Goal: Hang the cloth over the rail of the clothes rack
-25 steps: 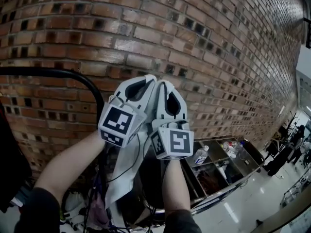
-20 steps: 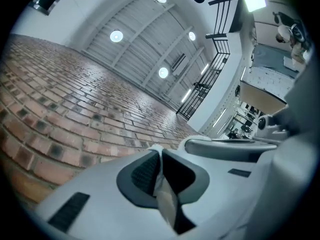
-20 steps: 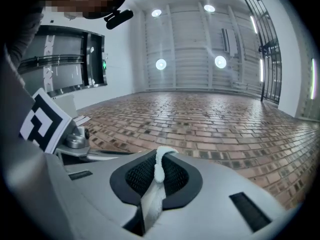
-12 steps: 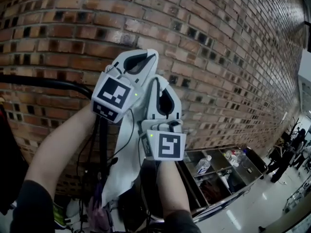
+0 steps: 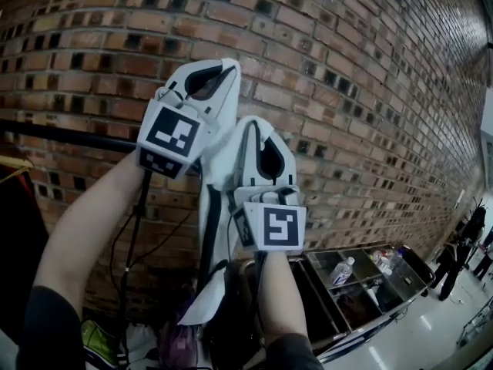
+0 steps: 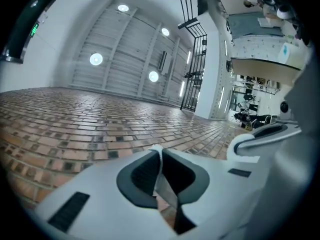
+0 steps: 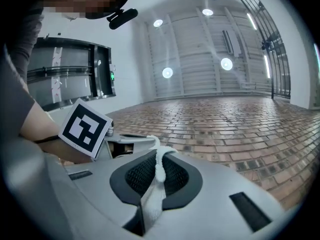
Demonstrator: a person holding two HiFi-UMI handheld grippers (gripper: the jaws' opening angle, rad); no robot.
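Note:
Both grippers are raised in front of the brick wall, each shut on the upper edge of a white cloth (image 5: 225, 237). The cloth hangs down between my forearms to a loose corner. My left gripper (image 5: 226, 66) is the higher one and pinches a thin fold of cloth (image 6: 161, 184) between its pads. My right gripper (image 5: 258, 123) sits just below and to its right, with a bunched cloth edge (image 7: 159, 166) squeezed in its jaws. The rack's black rail (image 5: 69, 135) runs level at the left, behind my left wrist and lower than the left gripper's tips.
The brick wall (image 5: 370, 91) fills the background close behind the grippers. A dark garment (image 5: 15, 245) hangs at the far left. Black cables (image 5: 127, 260) drop below the rail. A metal trolley (image 5: 362, 284) with bottles stands at the lower right.
Both grippers have risen with the cloth, the left one more, so it now stands above the rail. The cloth has been drawn up and hangs longer and narrower.

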